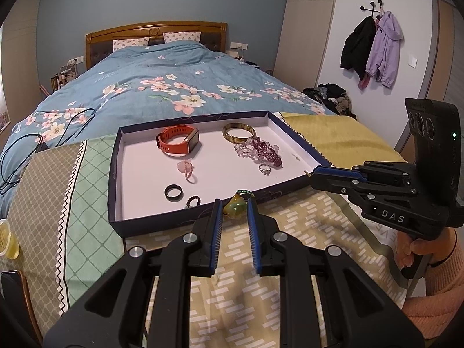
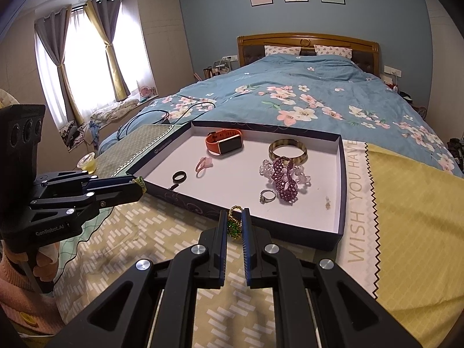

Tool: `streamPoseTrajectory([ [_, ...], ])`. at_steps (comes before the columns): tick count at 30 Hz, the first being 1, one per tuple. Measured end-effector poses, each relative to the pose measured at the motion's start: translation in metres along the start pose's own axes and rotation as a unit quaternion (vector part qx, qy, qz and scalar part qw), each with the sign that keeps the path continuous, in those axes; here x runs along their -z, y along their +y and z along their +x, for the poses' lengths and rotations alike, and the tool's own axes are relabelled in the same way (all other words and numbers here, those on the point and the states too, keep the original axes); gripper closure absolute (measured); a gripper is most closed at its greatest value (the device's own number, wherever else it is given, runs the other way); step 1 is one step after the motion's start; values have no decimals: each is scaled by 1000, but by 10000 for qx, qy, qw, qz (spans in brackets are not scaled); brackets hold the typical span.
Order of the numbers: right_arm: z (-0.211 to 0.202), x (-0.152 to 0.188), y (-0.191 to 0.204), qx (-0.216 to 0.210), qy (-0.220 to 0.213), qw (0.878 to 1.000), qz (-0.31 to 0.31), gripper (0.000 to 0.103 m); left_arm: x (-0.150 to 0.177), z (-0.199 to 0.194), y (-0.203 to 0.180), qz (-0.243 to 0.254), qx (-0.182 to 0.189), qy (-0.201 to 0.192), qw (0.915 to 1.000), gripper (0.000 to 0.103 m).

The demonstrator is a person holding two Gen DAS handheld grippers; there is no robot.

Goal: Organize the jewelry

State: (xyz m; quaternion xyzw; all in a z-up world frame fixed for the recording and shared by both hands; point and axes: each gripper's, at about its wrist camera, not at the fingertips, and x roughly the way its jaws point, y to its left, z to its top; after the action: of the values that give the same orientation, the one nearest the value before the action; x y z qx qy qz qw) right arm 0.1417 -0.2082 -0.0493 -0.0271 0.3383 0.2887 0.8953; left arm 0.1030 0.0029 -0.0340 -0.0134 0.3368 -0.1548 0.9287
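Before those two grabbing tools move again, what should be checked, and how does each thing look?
1. Left gripper has the green-yellow pendant between its jaws: ok.
2. Right gripper is closed on the green and gold trinket: ok.
3. Box tray lies flat on the cloth-covered table: ok.
4. Free white floor in the tray's middle, between the pink ring and the silver ring: ok.
5. Both tools are short of the tray's near wall, not yet over it: ok.
6. Whether either piece trails a chain that could snag: cannot tell.
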Motion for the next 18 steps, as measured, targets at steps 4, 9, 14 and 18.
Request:
streamPoseTrajectory([
  [4,1,-2,-1,14,-12,10000,8,95,-2,0,1,6,-15,-34,10000,85],
  [9,2,-4,0,17,-17,10000,-24,95,-4,-1,1,0,-30,-71,10000,85],
  [14,3,-6,0,14,-26,10000,-26,95,-6,-1,1,20,-54,-93,9999,85],
  [18,4,-7,0,19,-30,10000,-42,95,-7,-2,0,23,-73,-114,9999,85],
])
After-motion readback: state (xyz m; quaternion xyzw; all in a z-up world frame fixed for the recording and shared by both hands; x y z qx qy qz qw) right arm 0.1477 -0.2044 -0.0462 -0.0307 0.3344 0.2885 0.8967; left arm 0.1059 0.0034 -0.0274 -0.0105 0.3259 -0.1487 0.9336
